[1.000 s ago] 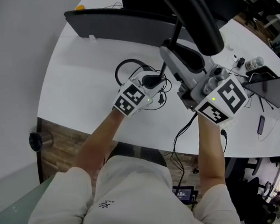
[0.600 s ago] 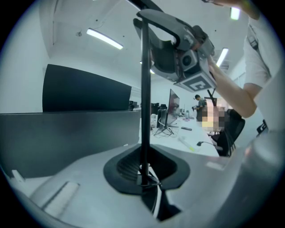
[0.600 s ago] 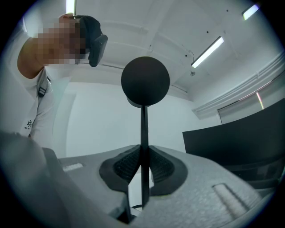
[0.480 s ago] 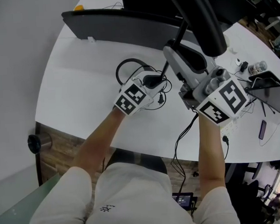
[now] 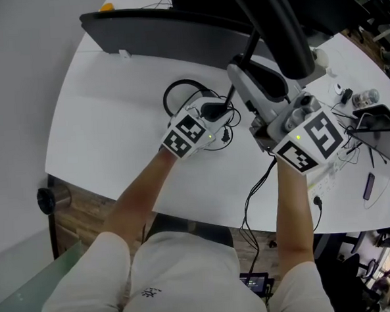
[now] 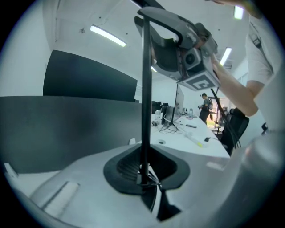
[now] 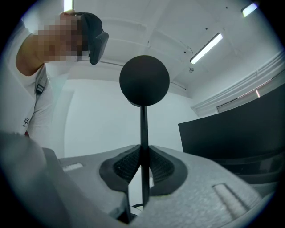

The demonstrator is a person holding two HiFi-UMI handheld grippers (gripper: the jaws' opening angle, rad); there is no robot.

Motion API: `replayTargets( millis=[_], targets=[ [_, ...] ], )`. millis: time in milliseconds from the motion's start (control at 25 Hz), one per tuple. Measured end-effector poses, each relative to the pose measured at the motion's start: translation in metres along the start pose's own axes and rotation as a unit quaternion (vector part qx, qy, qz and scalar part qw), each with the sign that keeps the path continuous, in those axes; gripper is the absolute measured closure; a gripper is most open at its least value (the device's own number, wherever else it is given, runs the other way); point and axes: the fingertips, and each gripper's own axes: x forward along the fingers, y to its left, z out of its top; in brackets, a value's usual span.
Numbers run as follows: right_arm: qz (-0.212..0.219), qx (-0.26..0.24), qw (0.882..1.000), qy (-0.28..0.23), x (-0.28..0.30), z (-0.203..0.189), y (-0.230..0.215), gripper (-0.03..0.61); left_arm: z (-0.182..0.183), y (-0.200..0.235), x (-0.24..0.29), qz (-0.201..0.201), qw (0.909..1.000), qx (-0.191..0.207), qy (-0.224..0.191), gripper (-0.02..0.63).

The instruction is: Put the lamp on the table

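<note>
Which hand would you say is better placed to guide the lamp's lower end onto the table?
Probably the left: the left tongs clamp the lamp stem low, near the table, while the right tongs grip it higher up.

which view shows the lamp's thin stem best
The left gripper view: the stem runs its whole height, from the left gripper's pads up to the right gripper. The right gripper view shows a shorter stretch below a round black end; the head view, a sliver.
</note>
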Motion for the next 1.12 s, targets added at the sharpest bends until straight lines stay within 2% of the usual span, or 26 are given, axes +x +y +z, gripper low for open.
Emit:
replayTargets(
  millis=[120, 560, 1120],
  targets=[
    [-0.002, 0.001, 1.000, 0.003, 0.002, -0.008, -0.005, 0.531, -0.004, 0.000, 0.004, -0.007, 0.9999, -0.007, 0.011, 0.568],
    [-0.009, -0.001, 1.000, 0.012, 0.007, -0.039, -0.021, 0.531, -0.027, 0.013, 0.024, -0.008, 0.9998, -0.016, 0.007, 0.568],
    [-0.010, -0.002, 1.000, 0.009, 0.009, -0.056, -0.031, 0.531, -0.040, 0.024, 0.039, -0.006, 0.9998, -0.014, 0.011, 0.568]
  ],
)
